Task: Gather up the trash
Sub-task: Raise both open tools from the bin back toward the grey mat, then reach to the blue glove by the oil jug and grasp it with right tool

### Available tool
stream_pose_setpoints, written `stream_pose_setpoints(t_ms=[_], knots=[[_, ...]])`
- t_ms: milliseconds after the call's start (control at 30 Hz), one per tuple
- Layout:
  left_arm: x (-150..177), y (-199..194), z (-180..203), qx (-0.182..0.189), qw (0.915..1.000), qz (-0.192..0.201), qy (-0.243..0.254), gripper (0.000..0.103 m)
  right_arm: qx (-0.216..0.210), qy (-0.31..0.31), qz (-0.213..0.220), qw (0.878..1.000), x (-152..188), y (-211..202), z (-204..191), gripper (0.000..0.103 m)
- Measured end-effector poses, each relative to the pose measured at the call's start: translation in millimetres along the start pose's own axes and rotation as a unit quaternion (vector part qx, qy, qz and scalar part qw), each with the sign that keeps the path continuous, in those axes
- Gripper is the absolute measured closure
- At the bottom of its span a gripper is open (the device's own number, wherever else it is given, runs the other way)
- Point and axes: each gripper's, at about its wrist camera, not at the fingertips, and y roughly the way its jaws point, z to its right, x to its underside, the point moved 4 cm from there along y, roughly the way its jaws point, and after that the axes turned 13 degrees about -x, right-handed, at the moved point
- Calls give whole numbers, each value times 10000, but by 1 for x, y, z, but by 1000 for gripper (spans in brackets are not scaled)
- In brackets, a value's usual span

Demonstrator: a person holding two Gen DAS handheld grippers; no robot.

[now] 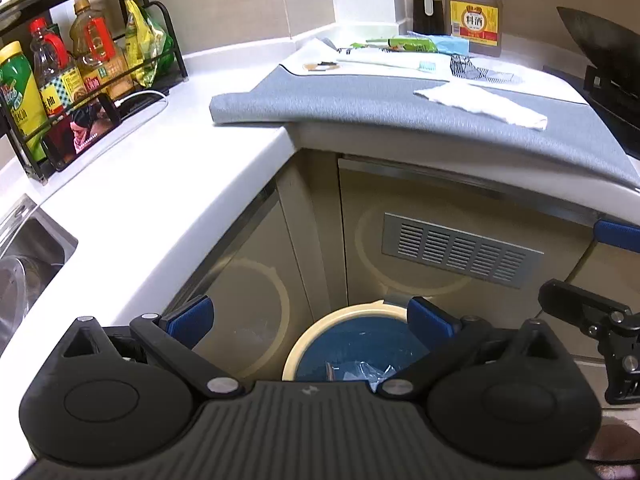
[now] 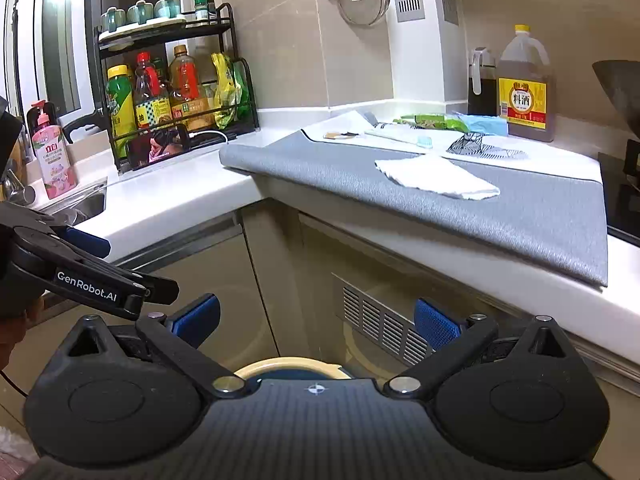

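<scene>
Grippers both spread wide and empty: my left gripper (image 1: 312, 320) hangs over the blue-lined trash bin (image 1: 348, 344), my right gripper (image 2: 318, 320) faces the crumpled white tissue (image 2: 436, 178) on the grey mat (image 2: 520, 216).

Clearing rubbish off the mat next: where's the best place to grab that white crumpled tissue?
Judging by its pose, pinch the white tissue at its thicker right end, coming from above with the right gripper. It lies flat on the grey mat, so a side approach would only slide it.
</scene>
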Motion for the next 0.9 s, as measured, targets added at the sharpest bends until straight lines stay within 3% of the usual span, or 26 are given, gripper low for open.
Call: stream_pose_setpoints(t_ms=[500,733,900], knots=[[-26,-6,-10,-31,9995,284,-101,0,118,-195,389,9990,-33,-6,8,0],[-55,-5,-16,-1,9987,429,-269,0,393,-339,711,9961,-65,-5,28,0],[-82,3,-20,86,9975,422,-563,0,576,-302,716,9953,-88,10,52,0]])
